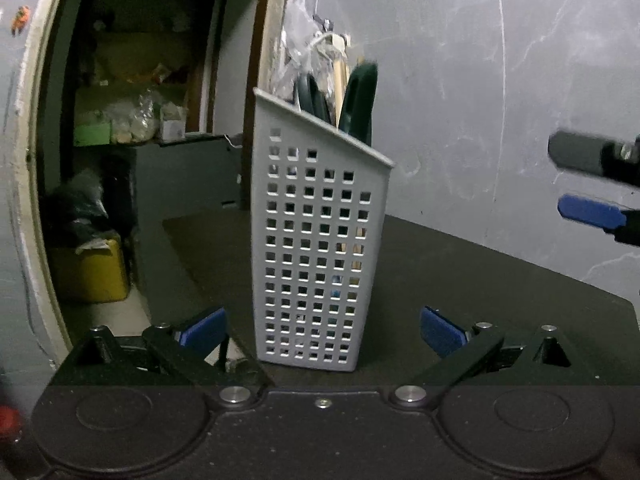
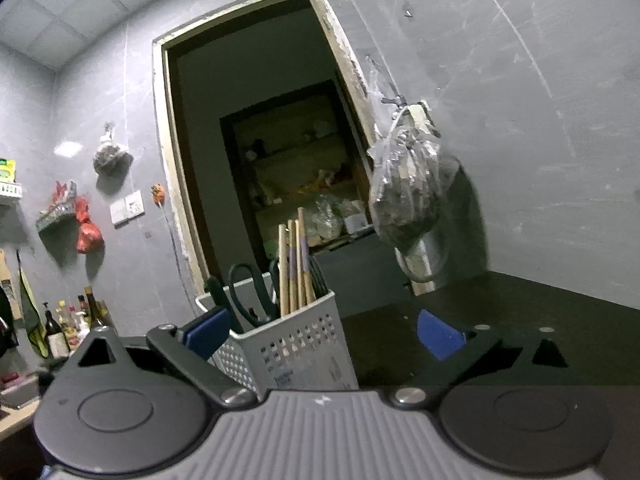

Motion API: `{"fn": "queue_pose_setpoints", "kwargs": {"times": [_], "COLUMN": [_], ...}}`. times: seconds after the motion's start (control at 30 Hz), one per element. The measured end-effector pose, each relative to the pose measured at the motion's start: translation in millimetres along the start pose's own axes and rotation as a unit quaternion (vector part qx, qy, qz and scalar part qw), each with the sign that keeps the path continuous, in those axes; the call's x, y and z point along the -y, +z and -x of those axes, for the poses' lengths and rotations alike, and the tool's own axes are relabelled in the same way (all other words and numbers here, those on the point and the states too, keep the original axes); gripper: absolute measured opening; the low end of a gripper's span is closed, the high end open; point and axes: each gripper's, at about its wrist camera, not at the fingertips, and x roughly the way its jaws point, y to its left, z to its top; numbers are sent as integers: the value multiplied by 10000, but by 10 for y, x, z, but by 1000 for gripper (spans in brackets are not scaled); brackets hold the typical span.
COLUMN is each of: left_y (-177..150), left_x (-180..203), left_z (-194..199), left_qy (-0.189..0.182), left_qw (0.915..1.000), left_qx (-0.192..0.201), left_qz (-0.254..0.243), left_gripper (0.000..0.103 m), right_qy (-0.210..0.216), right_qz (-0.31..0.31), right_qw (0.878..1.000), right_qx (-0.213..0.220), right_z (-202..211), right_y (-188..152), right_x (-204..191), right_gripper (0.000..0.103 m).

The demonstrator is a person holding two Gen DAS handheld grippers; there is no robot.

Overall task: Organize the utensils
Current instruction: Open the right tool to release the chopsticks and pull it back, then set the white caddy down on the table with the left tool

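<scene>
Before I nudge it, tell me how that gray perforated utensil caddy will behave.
The utensil caddy is tall and narrow, so it probably tips if pushed high. Chopsticks and scissors stand loose inside and may rattle or shift. Thin perforated plastic likely flexes.

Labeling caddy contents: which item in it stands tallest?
The chopsticks: pale wooden sticks rising well above the caddy rim. The dark green scissors beside them only show looped handles, ending lower.

a home kitchen: utensil caddy [image 2: 280, 344], sauce bottles [image 2: 60, 332], pantry shelves [image 2: 296, 184].
</scene>
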Motion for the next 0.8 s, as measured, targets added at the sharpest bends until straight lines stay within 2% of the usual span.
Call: {"fn": "queue_pose_setpoints", "kwargs": {"times": [0.3,0.6,0.8], "left_y": [-1,-134,-240], "left_x": [232,399,478], "left_z": [652,1329,1642], "left_qy": [477,802,873], "left_qw": [9987,9965,9958], "left_qx": [176,206,237], "left_qz": [5,77,108], "left_gripper": [102,102,102], "right_qy": [-385,-673,-837], "right_qz": [163,369,607], "right_qw": [9989,9932,9914], "right_qx": [-217,-870,-796], "right_z": [465,851,1161], "right_y": [-43,-209,-302], "right_x": [-138,-304,-511], "right_gripper": [103,103,103]}}
